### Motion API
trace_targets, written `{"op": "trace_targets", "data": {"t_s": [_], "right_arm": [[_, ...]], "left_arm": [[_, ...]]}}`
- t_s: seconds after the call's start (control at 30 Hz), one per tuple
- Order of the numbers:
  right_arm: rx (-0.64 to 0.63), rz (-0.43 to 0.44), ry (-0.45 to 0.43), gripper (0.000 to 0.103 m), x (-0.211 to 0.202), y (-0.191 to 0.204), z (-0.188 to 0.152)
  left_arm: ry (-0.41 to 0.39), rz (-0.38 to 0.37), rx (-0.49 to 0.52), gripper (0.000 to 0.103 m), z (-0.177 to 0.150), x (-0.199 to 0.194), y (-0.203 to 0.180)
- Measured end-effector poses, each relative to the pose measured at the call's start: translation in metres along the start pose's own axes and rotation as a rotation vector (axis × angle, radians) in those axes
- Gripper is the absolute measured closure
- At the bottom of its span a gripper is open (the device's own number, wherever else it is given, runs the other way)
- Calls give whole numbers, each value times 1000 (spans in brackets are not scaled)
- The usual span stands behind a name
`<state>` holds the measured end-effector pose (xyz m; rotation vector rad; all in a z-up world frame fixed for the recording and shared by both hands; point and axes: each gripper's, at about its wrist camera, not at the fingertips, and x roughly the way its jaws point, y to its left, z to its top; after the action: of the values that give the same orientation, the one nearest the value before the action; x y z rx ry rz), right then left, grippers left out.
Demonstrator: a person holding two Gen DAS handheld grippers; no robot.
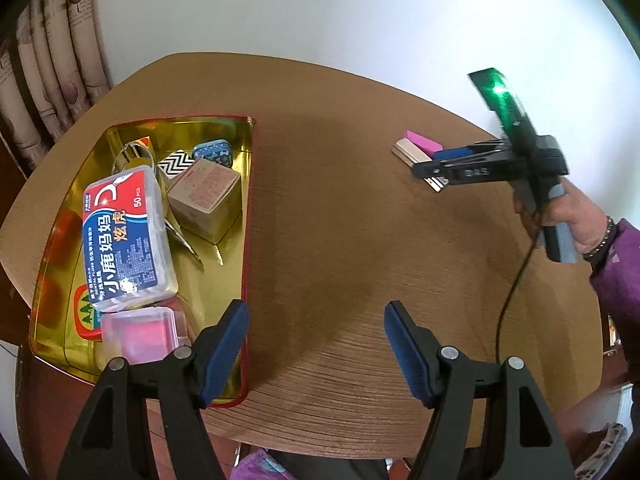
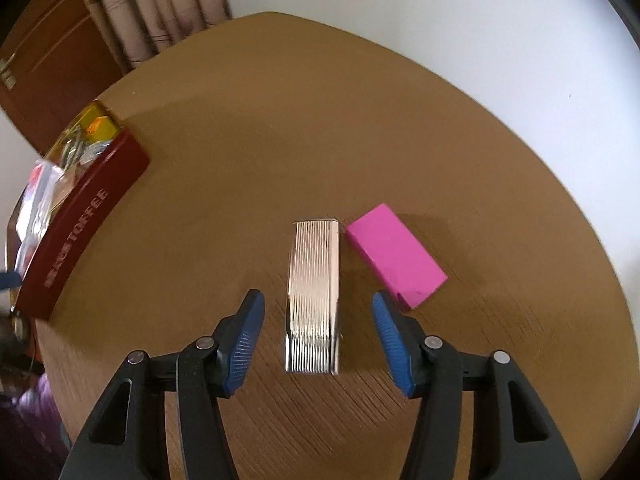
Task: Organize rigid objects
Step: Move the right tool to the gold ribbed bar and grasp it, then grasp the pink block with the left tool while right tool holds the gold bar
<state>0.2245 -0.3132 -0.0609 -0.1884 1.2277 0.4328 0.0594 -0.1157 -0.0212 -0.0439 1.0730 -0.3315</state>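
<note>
Bare tabletop (image 2: 280, 140) surrounds right claw (image 2: 318, 340), open astride ribbed case (image 2: 314, 292).

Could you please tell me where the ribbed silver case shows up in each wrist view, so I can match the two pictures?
Left wrist view: the ribbed silver case lies far right on the table, mostly hidden behind the right gripper.
Right wrist view: the ribbed silver case lies at lower centre, between the open jaws, untouched.
Shared landmark: the pink block, right beside the case in both views.
</note>
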Motion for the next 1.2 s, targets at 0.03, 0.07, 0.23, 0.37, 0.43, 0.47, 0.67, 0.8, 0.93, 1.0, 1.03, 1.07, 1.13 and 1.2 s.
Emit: {"op": "trace_targets", "data": {"t_s": [0.03, 0.07, 0.23, 0.37, 0.43, 0.47, 0.67, 0.8, 0.93, 1.0, 1.03, 1.07, 1.13, 1.2], "right_arm": [[5, -9, 10, 64, 5, 3, 1], [9, -28, 10, 68, 6, 3, -1], [83, -82, -3, 76, 1, 8, -7], [161, -42, -55, 76, -13, 8, -42], [233, -48, -72, 76, -25, -2, -73], [284, -45, -87, 76, -35, -10, -93], [478, -140, -130, 76, -77, -46, -187], [545, -184, -157, 76, -96, -67, -232], [570, -165, -179, 76, -102, -73, -253], [585, -150, -192, 76, -114, -84, -271], [592, -141, -196, 76, -116, -88, -276], [600, -127, -205, 76, -120, -94, -281], [612, -111, -214, 76, -120, -94, -282], [627, -92, -224, 76, -121, -98, -284]], "left_arm": [[2, -1, 2, 31, 0, 0, 0], [1, -1, 3, 31, 0, -2, 0], [-14, -7, 16, 31, 4, -9, -4], [-51, -31, 70, 31, 11, -20, -16], [-62, -41, 103, 31, 15, -22, -24], [-57, -52, 113, 31, 18, -20, -27], [57, -185, 93, 31, 48, 10, -50], [87, -293, 118, 31, 84, 29, -74], [54, -294, 366, 31, 124, 46, -114], [68, -261, 491, 31, 142, 62, -131], [64, -258, 545, 31, 148, 67, -137], [61, -265, 635, 31, 154, 73, -145], [74, -241, 763, 31, 163, 87, -155], [140, -188, 904, 31, 170, 107, -169]]}}
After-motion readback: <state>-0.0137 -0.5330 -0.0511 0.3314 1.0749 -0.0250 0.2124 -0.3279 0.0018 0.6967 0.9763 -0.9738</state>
